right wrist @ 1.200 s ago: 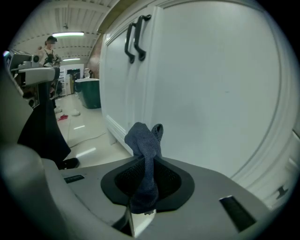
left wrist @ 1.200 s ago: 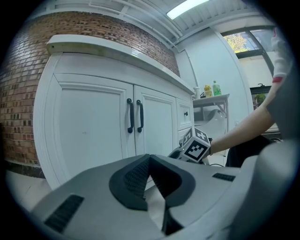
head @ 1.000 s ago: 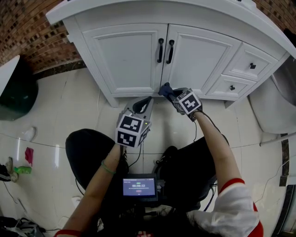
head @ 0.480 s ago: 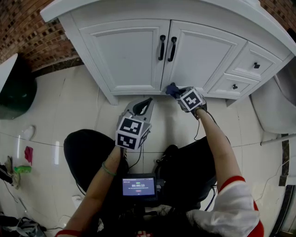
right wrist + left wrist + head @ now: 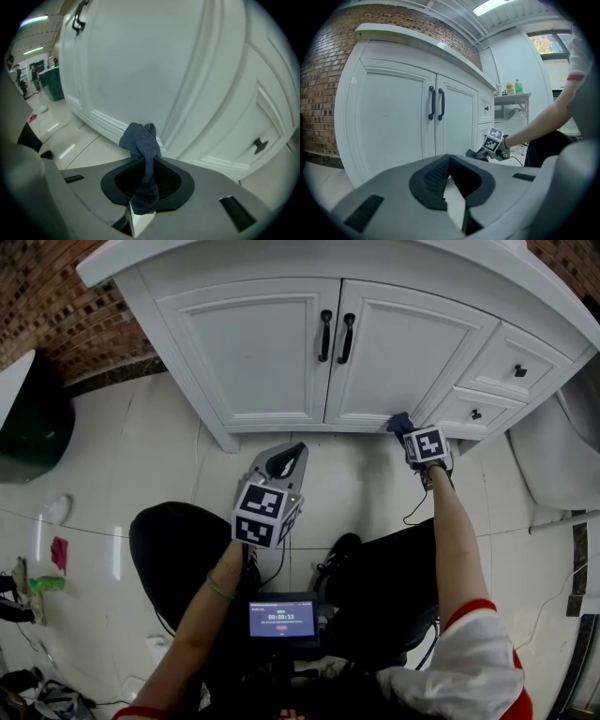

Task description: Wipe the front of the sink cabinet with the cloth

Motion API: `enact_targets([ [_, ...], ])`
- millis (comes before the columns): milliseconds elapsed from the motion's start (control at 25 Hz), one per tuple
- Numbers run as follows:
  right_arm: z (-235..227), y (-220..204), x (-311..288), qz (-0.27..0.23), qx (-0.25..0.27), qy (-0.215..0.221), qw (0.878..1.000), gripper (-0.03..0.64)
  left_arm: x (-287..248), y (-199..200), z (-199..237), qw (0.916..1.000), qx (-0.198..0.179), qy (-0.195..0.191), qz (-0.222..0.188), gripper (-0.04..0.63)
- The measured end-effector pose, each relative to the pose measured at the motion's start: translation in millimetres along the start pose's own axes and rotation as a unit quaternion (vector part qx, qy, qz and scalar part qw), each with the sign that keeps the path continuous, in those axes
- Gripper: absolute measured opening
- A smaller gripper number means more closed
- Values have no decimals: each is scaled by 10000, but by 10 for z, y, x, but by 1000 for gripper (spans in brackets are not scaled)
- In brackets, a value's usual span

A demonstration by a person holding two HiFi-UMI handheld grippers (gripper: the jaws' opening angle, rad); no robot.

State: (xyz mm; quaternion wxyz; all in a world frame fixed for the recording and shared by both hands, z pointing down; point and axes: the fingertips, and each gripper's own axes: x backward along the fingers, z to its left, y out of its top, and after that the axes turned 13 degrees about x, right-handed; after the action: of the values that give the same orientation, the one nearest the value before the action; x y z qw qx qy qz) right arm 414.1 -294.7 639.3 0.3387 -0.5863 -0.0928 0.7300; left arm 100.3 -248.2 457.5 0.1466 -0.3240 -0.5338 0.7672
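At the far left of the head view stands a brick wall (image 5: 52,310). Below it a dark green bin (image 5: 33,432) sits on the floor (image 5: 141,456), which is made of pale glossy tiles. Some small things lie on the tiles near the left edge, one pink (image 5: 58,554) and one green (image 5: 47,584); what they are cannot be told.

The left gripper (image 5: 287,458) hangs over the floor in front of the left door (image 5: 253,357) of the white sink cabinet (image 5: 173,343), apart from it. In the left gripper view its jaws are pressed together and nothing is between them.

The cabinet has two panel doors, each with a black handle (image 5: 324,336) at the middle seam, and a white top above them. To the right of the doors are two small drawers (image 5: 511,371) with dark knobs.

The right gripper (image 5: 406,431) is at the bottom right corner of the right door (image 5: 403,348). Its jaws are clamped on the dark blue cloth (image 5: 144,143). The bunched end of the cloth sticks out past the jaws and appears to touch the lower rail of this door, just above the floor.

At the far right, beside the cabinet, stands a white rounded fixture (image 5: 553,460).
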Motion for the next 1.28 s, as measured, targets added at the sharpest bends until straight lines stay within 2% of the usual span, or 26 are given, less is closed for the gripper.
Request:
enact_targets([
  [280,-422,-481,126,351,-859,-532,9943,61,49,-21,53,9999,-109,71,7,20],
  [440,-363,-509,161,336,-825,-436,9951,61,64,-28,97,9998,-126,122,-16,20],
  [560,-260,-309,275,69,-839,-338,9959,61,130,-14,122,9999,-92,138,-18,20],
  [720,-50,415,712,-1020,-1093,-64,9887,61,254,99,144,9997,-112,152,-162,20],
  [920,393,1393,1447,-2224,-857,202,9710,61,473,339,157,9979,-342,256,-483,20],
  [1040,741,1970,1901,-2803,-531,401,9576,61,652,464,229,9964,-383,370,-661,20],
  [1200,1304,2766,2455,-3328,207,556,9411,61,973,540,450,9949,-118,538,-839,20],
  [1280,1600,3179,2715,-3616,533,652,9285,61,1127,569,582,9933,43,679,-931,20],
])
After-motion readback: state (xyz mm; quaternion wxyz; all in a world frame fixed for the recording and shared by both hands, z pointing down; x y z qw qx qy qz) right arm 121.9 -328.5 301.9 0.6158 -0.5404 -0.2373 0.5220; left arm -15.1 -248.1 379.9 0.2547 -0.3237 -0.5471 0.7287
